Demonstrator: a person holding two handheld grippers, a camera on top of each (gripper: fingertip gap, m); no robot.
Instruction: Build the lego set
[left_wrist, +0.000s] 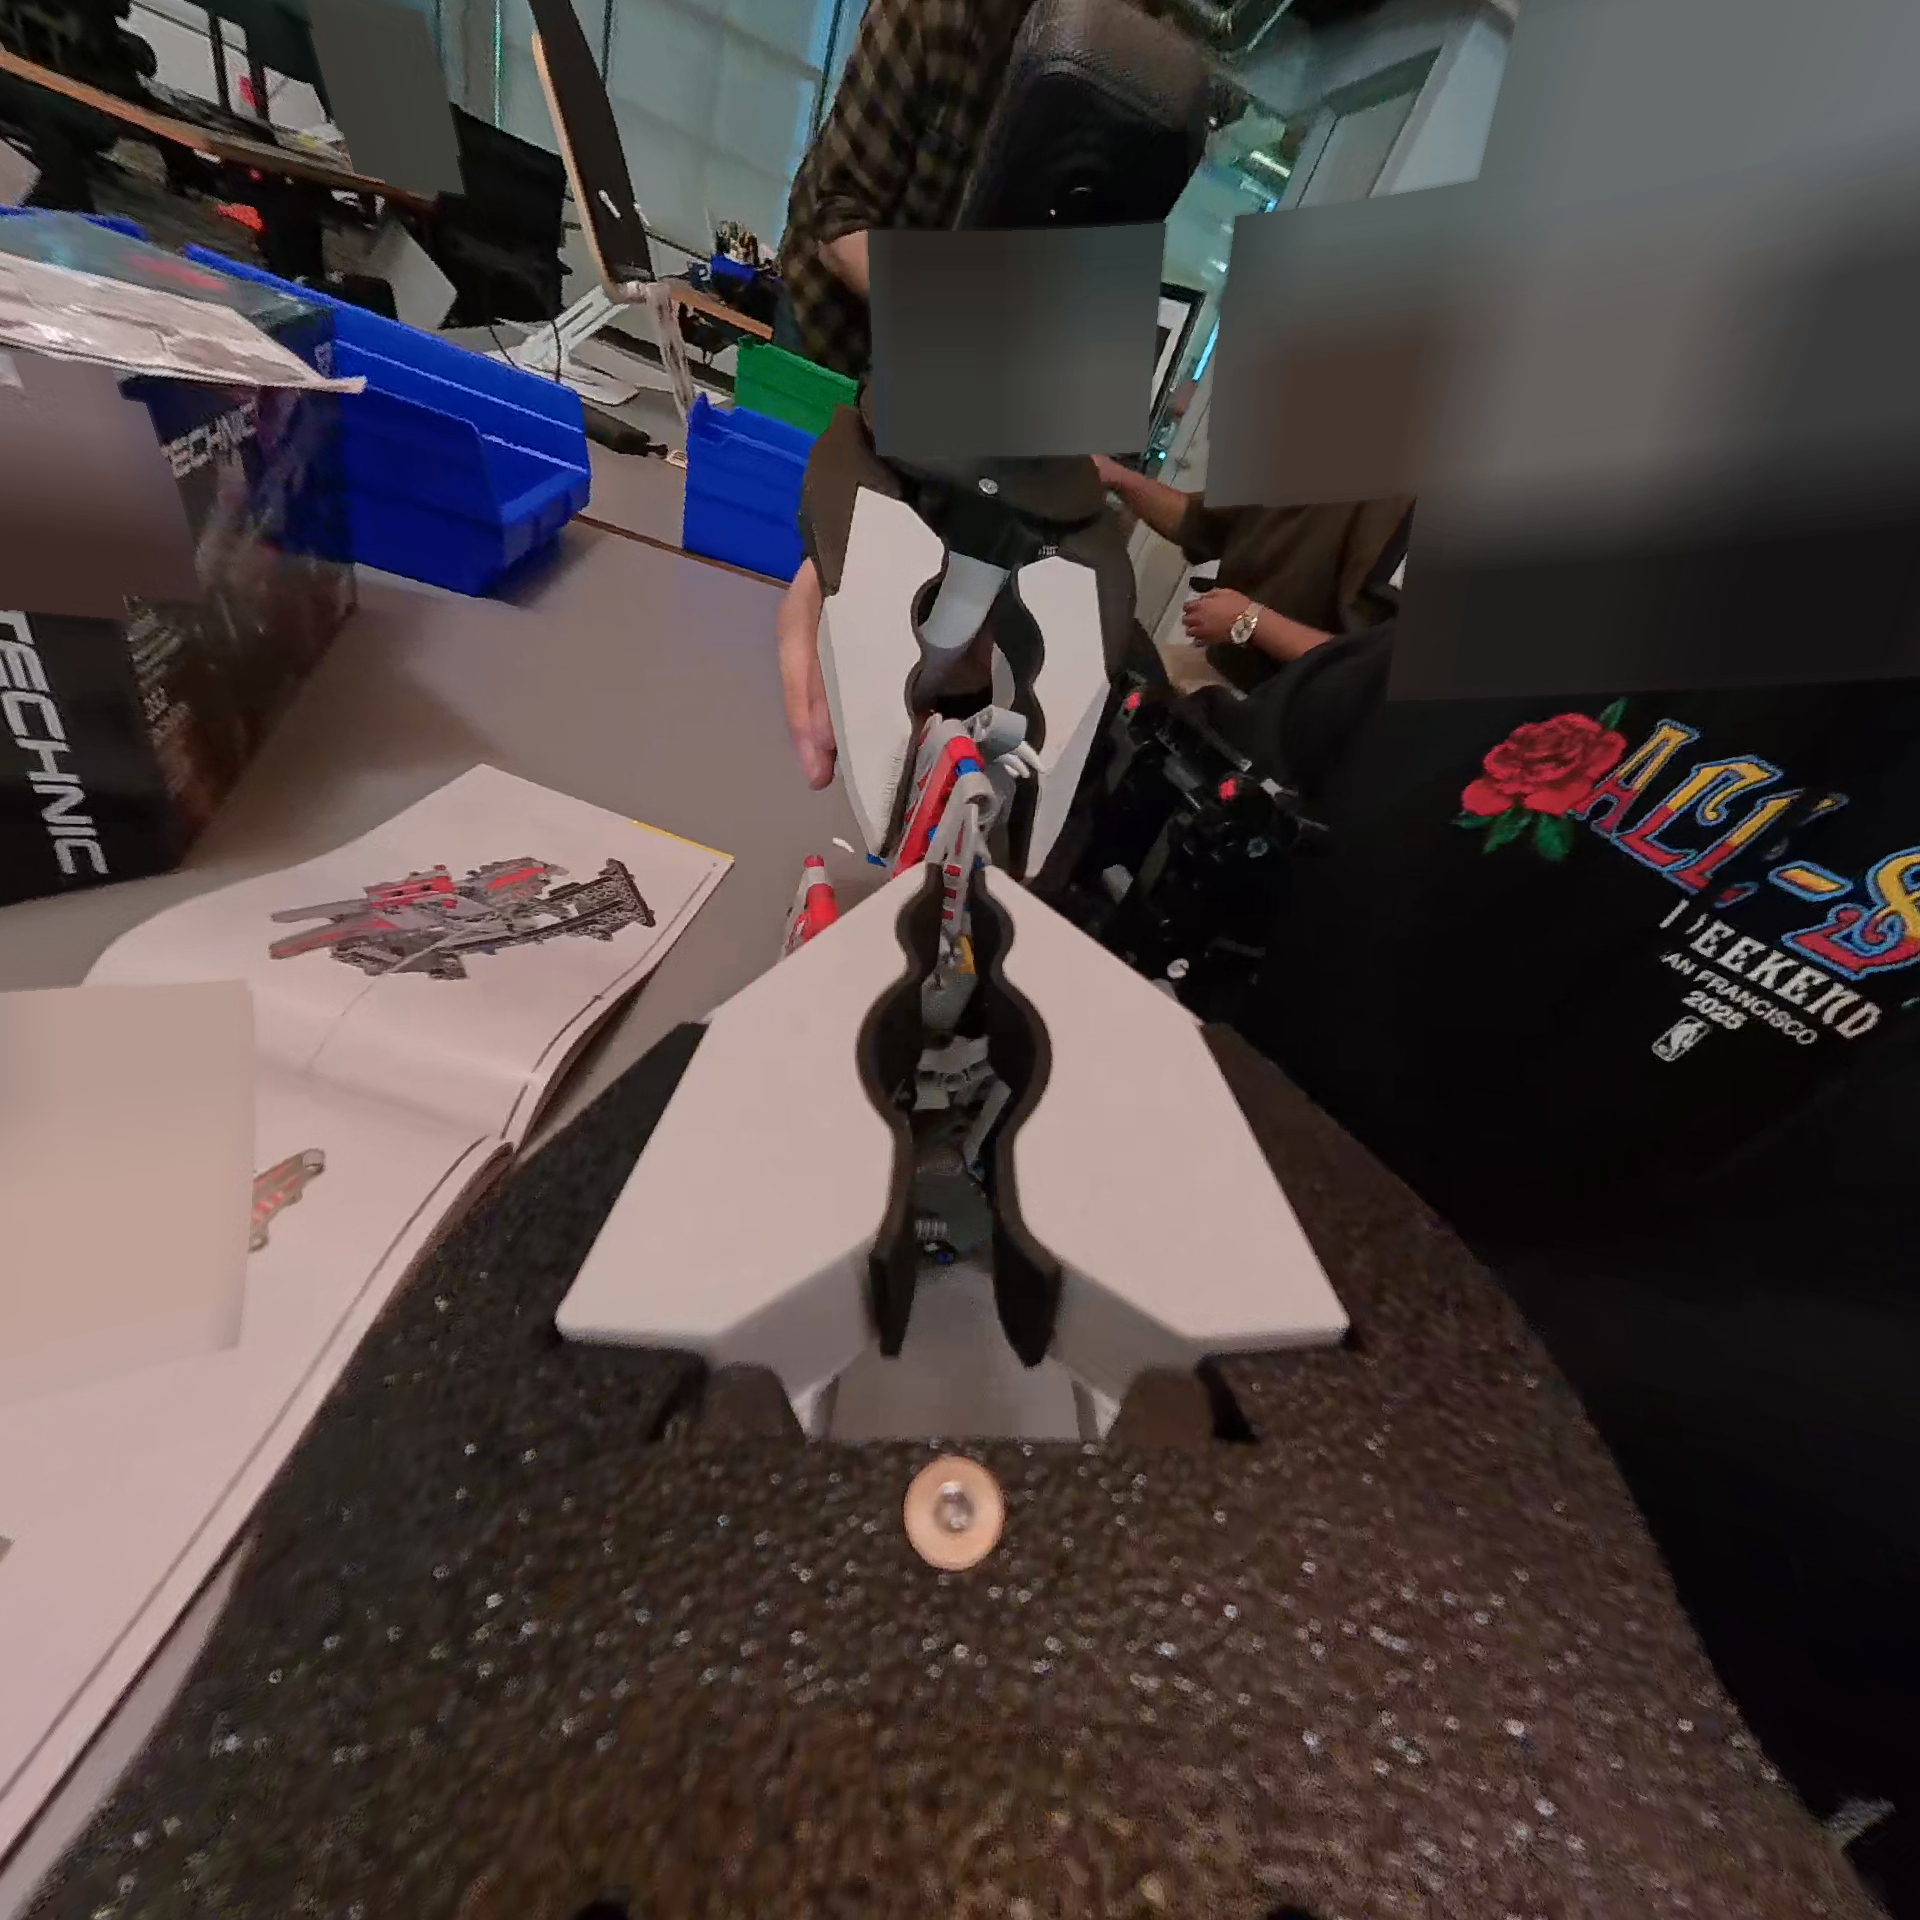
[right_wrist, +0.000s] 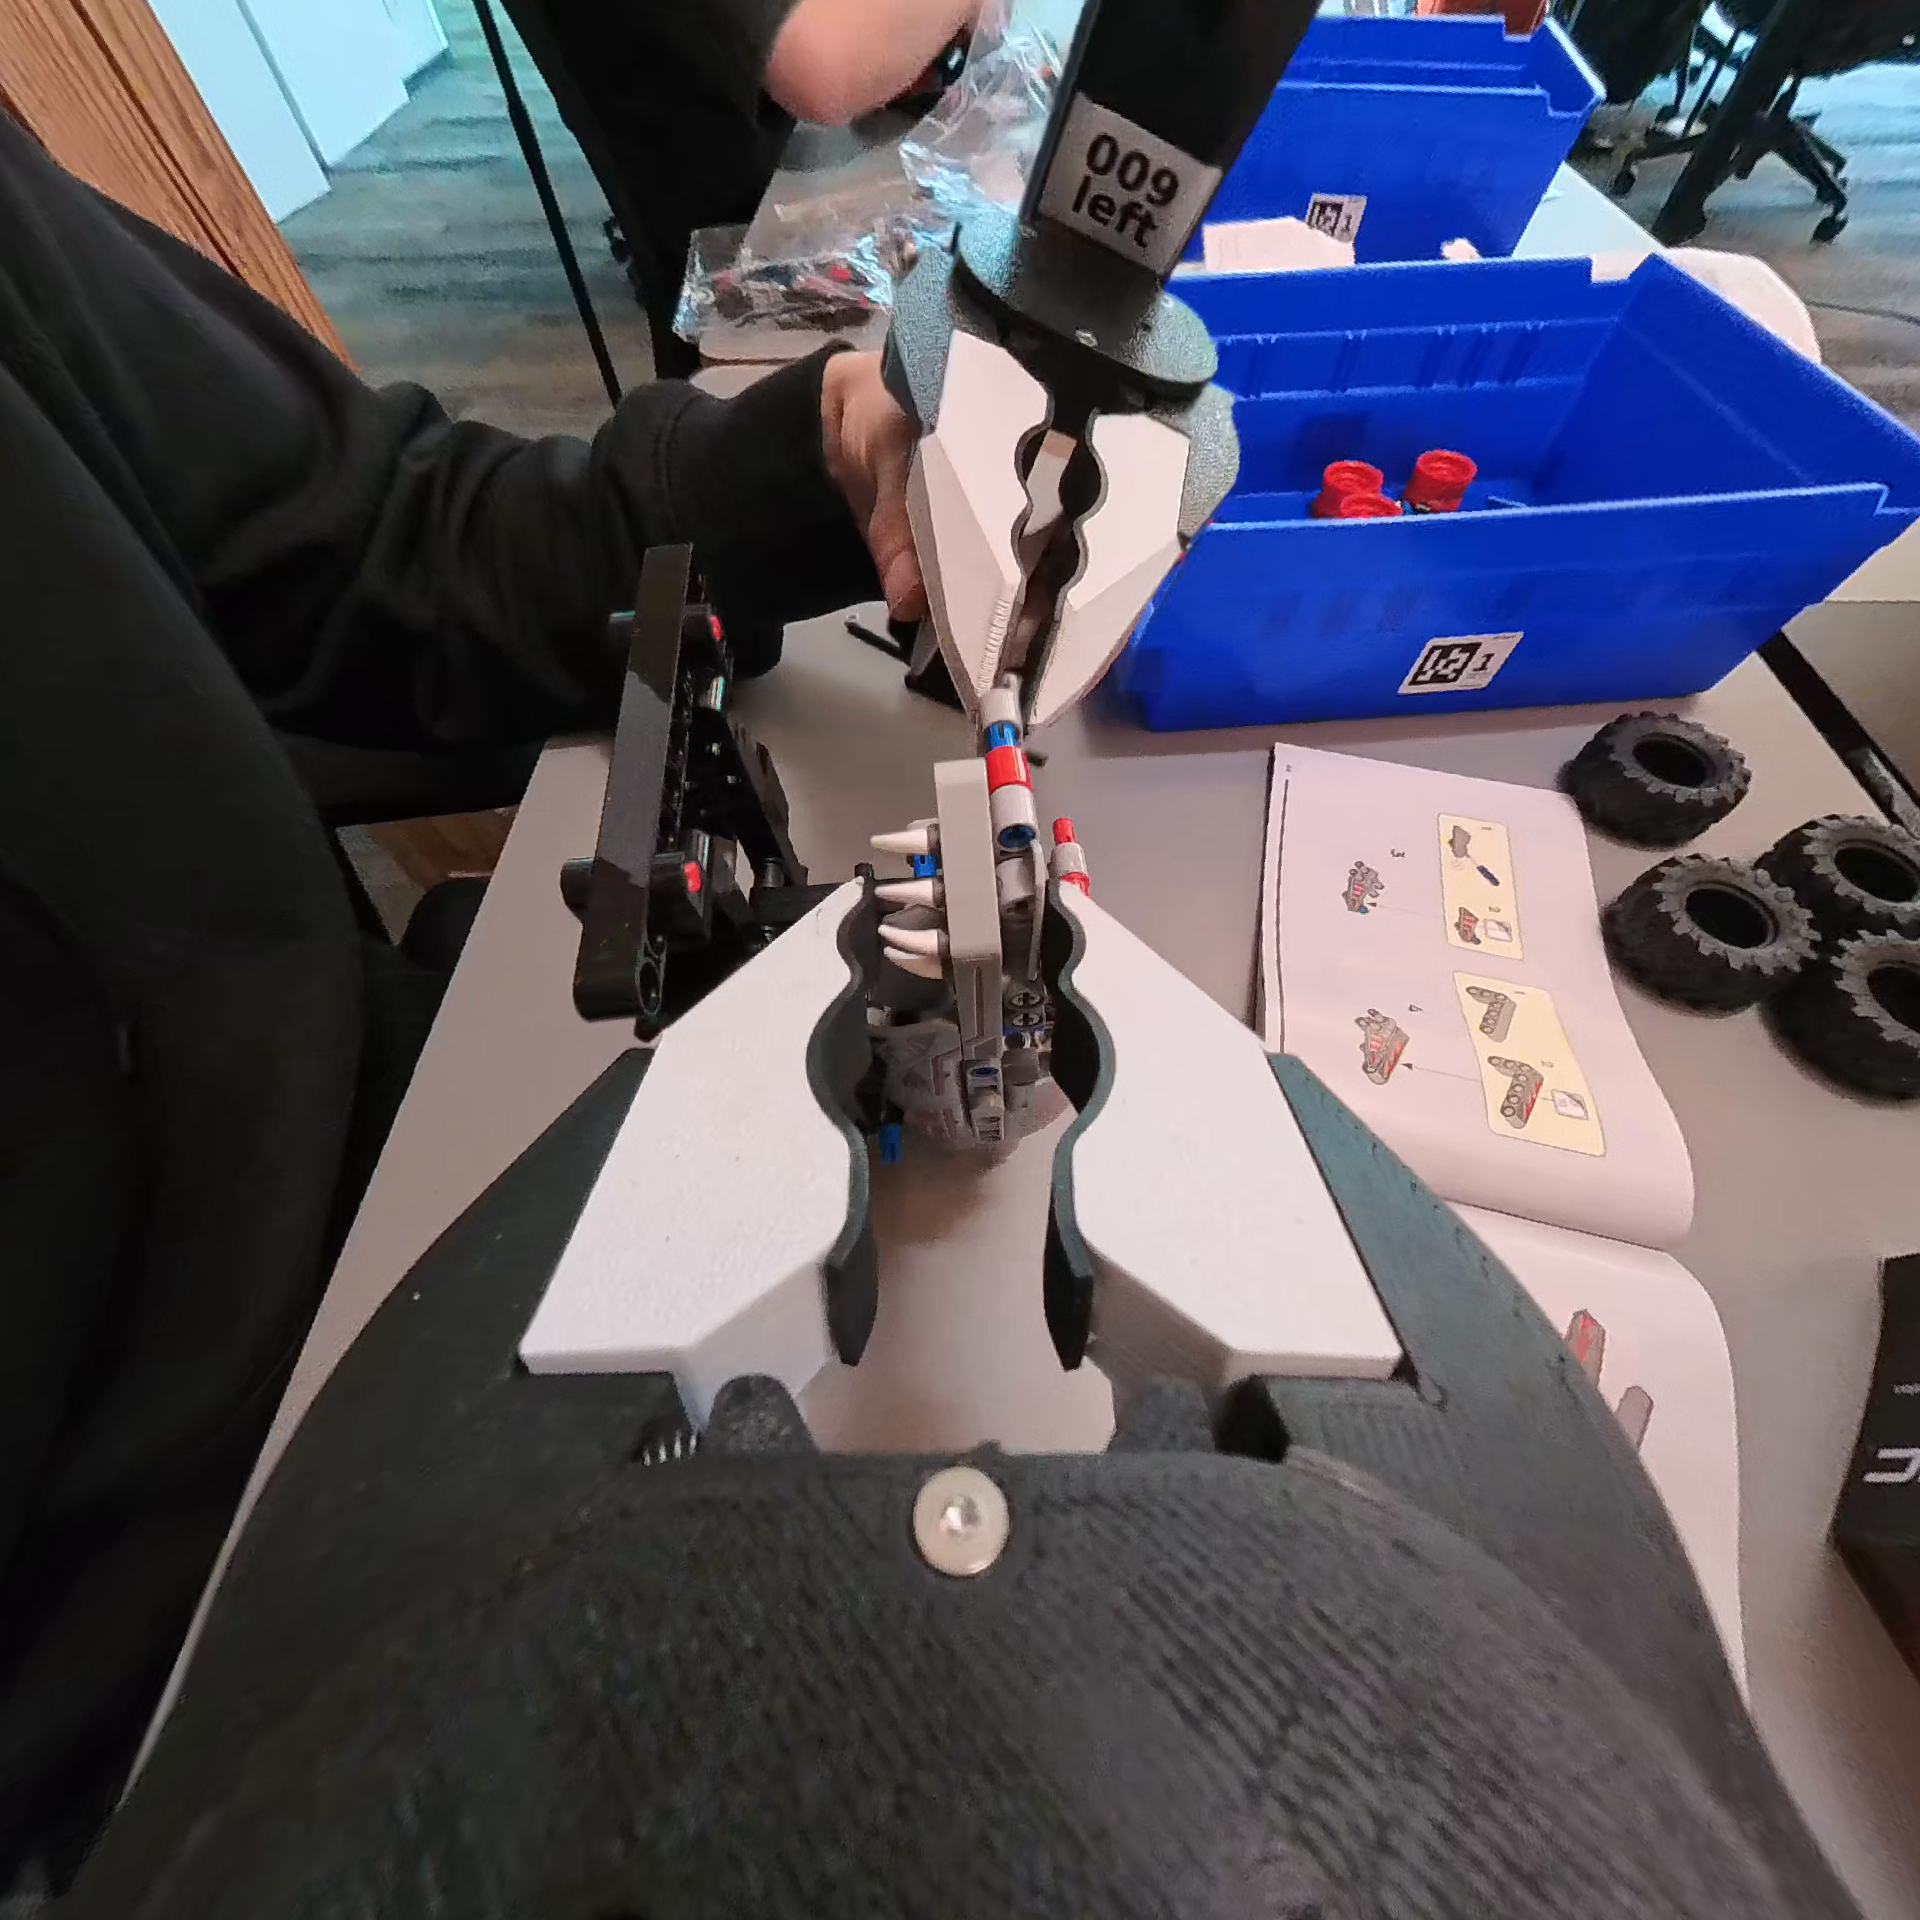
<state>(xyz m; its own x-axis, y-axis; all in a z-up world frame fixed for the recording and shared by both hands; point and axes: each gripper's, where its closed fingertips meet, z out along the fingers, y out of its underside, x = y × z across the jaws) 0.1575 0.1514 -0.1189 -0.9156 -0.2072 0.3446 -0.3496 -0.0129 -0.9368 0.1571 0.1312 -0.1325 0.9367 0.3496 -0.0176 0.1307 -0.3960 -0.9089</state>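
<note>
A grey lego assembly (right_wrist: 971, 935) with white teeth and red and blue pins is held above the table between the fingers of my right gripper (right_wrist: 961, 894), which is shut on it. My left gripper (right_wrist: 1003, 707) comes down from above and is shut on a small grey, blue and red connector (right_wrist: 1004, 753) at the assembly's top end. In the left wrist view, my left gripper (left_wrist: 954, 883) is closed on the grey piece. The right gripper (left_wrist: 956, 821) faces it, with the red and grey assembly (left_wrist: 940, 790) between them.
A black lego frame (right_wrist: 655, 790) stands at the left. A blue bin (right_wrist: 1507, 582) holds red hubs (right_wrist: 1392, 483). Several black tyres (right_wrist: 1714, 925) lie at the right beside the open instruction booklet (right_wrist: 1434, 977). The set's box (left_wrist: 135, 623) and other people are nearby. The grippers are tip to tip, or close to it.
</note>
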